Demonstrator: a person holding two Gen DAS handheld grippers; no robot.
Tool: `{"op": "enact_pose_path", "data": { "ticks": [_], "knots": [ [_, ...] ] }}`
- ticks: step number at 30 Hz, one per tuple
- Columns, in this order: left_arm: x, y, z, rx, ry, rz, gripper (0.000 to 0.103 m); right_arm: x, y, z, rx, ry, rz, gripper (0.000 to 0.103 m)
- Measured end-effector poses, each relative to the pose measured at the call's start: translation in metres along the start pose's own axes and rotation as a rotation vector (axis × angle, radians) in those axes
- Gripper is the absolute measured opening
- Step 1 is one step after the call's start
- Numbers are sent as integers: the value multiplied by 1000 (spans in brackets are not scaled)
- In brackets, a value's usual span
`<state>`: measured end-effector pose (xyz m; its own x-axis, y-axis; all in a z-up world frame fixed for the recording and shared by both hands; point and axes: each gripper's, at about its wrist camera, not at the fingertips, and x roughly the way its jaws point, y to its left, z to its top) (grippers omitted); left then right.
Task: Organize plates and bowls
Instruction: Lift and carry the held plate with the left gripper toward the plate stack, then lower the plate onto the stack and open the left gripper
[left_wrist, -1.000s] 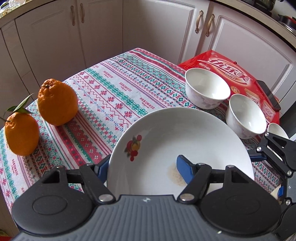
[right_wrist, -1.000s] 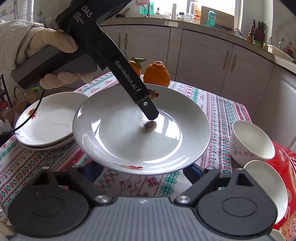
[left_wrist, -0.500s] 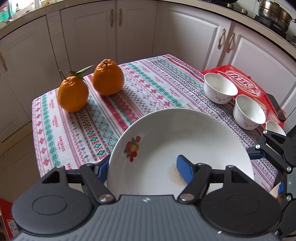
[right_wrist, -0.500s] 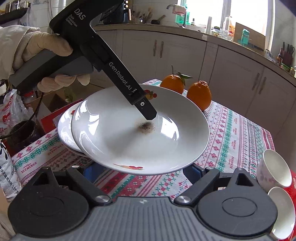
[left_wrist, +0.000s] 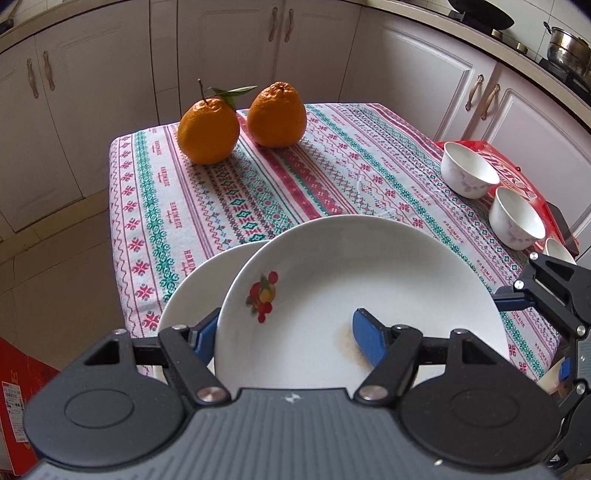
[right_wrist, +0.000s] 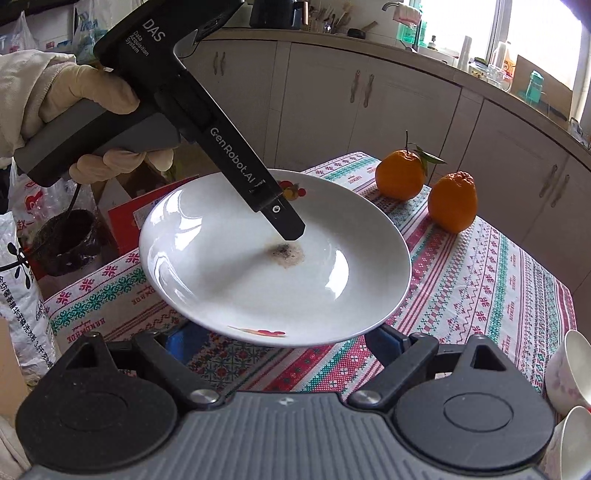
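Note:
My left gripper (left_wrist: 284, 338) is shut on the rim of a white plate (left_wrist: 369, 280) with a fruit print and a brown stain, held tilted above the table. Another white plate (left_wrist: 199, 284) lies on the table partly under it. In the right wrist view the same held plate (right_wrist: 240, 291) hangs over the cloth, with the left gripper's finger (right_wrist: 284, 218) on it. My right gripper (right_wrist: 284, 339) sits just below the plate's near rim, jaws apart, holding nothing. Small white bowls (left_wrist: 469, 170) (left_wrist: 517, 218) stand at the right.
Two oranges (left_wrist: 208, 131) (left_wrist: 277, 114) sit at the table's far edge on the patterned tablecloth (left_wrist: 295, 177). A red package (left_wrist: 517, 177) lies under the bowls at the right. White cabinets (left_wrist: 221, 48) surround the table. Bags and a box (right_wrist: 22, 288) stand by the left edge.
The held plate has moved left and back over the plate lying on the table. Both grippers swung with it; the oranges now appear farther right. The left grip is unchanged.

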<state>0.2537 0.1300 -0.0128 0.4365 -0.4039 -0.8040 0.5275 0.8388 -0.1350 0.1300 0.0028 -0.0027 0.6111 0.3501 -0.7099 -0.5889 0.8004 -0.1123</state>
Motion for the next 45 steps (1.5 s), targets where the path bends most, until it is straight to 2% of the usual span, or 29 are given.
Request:
{"op": "enact_pose_path", "data": {
  "ticks": [12, 26, 45],
  "knots": [
    [11, 15, -8, -27, 17, -22, 73, 7, 3, 5, -19, 30, 2, 95],
    [22, 22, -10, -19, 48, -4, 73, 10, 5, 7, -28, 29, 19, 95],
    [15, 23, -6, 26, 21, 34, 73, 15, 4, 8, -36, 27, 26, 95]
  ]
}}
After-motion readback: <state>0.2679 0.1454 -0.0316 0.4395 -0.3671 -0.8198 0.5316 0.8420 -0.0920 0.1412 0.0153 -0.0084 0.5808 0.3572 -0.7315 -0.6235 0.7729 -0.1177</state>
